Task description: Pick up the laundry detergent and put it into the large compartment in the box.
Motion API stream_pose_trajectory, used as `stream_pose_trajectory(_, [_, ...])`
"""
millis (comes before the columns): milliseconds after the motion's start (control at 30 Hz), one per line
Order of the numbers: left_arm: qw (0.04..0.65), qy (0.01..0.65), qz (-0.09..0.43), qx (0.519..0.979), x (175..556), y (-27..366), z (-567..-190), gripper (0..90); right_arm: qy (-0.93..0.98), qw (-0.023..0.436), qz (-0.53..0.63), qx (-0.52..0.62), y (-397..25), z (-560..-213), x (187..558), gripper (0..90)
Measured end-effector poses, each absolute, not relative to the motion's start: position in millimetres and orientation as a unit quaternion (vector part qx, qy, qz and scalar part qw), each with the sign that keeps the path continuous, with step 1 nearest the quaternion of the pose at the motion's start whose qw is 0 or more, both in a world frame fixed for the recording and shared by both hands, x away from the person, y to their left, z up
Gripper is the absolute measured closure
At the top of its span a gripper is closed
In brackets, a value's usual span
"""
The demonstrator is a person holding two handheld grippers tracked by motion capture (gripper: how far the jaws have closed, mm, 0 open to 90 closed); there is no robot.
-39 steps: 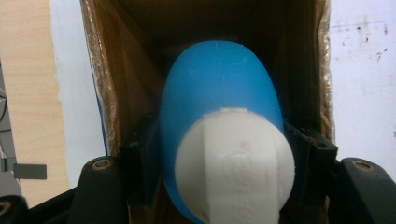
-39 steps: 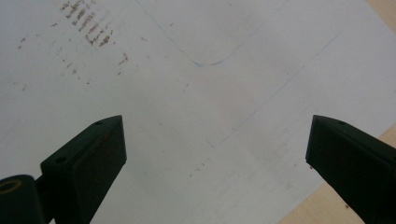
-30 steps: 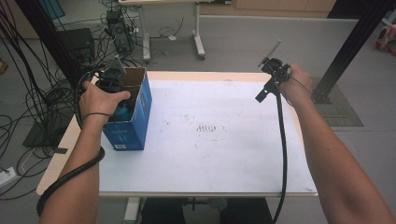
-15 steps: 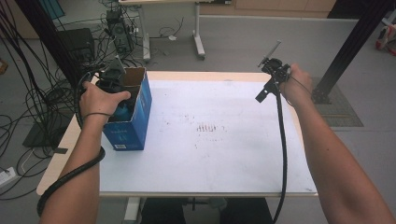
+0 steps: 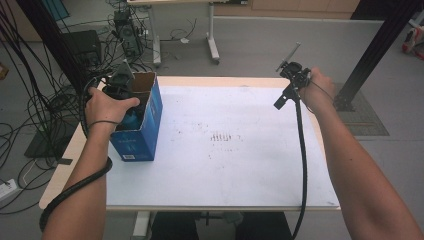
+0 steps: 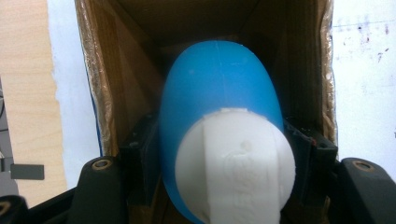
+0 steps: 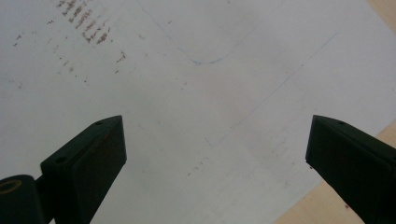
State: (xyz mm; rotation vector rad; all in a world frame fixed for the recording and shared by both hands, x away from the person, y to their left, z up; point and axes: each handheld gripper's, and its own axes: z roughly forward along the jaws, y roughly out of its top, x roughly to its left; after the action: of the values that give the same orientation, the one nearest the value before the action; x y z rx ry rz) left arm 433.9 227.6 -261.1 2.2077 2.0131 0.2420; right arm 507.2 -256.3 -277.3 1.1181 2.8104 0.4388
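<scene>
Two fingers [image 6: 140, 154] of the left gripper [image 6: 219, 158] are clamped on the blue bottle [image 6: 219, 102] inside the blue box [image 5: 145, 130] at the bench's [image 5: 240, 170] 9 o'clock, unchanged from before, while the right gripper [image 7: 215, 154] hangs spread apart at 2 o'clock.
</scene>
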Motion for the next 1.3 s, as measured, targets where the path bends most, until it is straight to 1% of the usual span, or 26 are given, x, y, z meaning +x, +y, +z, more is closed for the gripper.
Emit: stream_pose_trajectory(1300, [0.073,0.671,0.08,0.734,433.1,228.3,-261.5,37.7,0.918,0.042,0.144,0.367,-256.7,-277.2,506.9,4.7])
